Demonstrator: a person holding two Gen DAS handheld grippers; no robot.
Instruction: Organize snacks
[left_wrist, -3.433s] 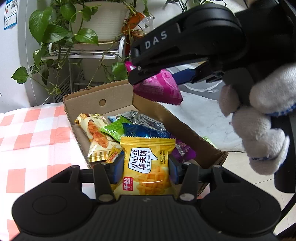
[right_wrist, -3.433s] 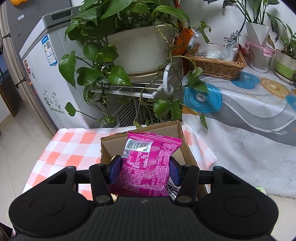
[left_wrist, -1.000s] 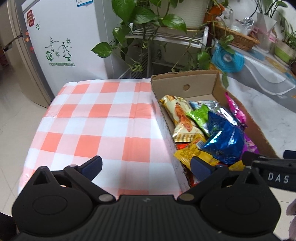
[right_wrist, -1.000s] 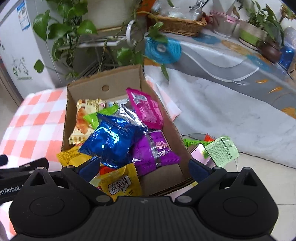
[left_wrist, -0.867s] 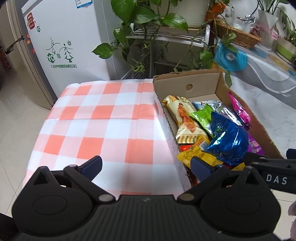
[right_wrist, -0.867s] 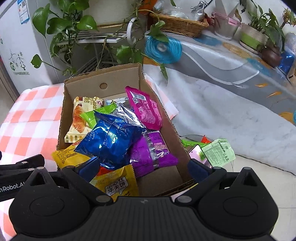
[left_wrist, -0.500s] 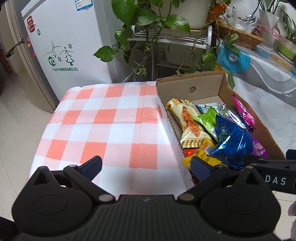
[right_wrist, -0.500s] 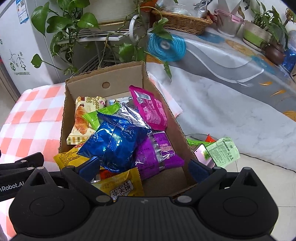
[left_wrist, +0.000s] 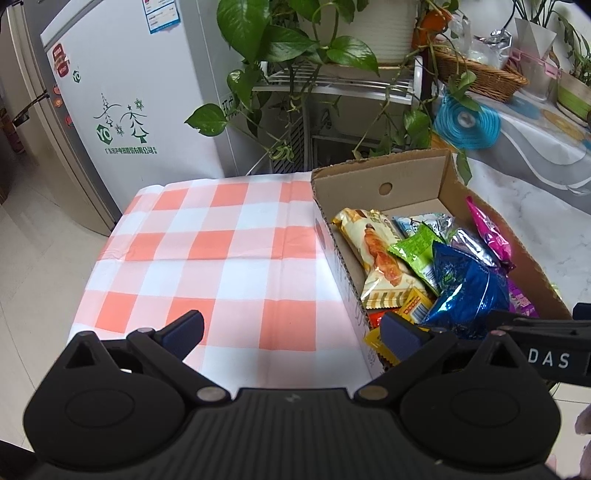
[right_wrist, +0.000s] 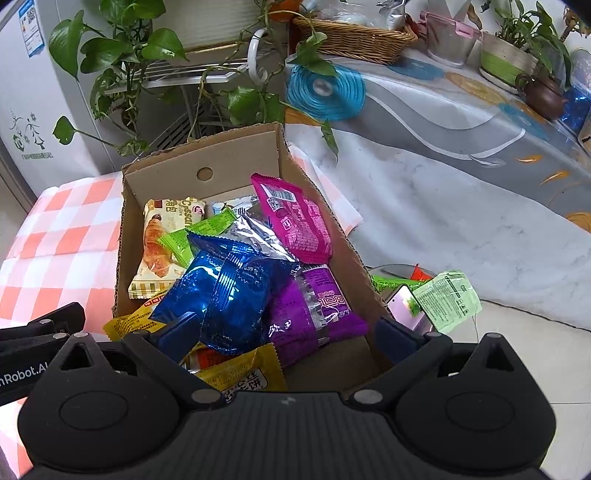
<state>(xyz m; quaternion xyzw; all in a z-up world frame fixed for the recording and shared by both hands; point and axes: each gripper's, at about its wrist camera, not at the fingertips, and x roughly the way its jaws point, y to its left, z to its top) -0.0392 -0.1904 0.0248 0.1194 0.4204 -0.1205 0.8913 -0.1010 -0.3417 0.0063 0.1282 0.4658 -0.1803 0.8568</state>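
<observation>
A cardboard box stands at the right edge of the checked table. It holds several snack packs: a blue foil pack, a magenta pack, a purple pack, a croissant pack, a green pack and a yellow waffle pack. The box also shows in the left wrist view, with the blue pack in it. My left gripper is open and empty above the tablecloth beside the box. My right gripper is open and empty above the box's near end.
The orange and white checked tablecloth covers the table left of the box. A white fridge and a plant stand stand behind. A second table with a grey cloth is at the right. Loose packs lie on the floor.
Both grippers have let go of their packs, which now lie in the box. Over the last second both have drawn back a little, staying open.
</observation>
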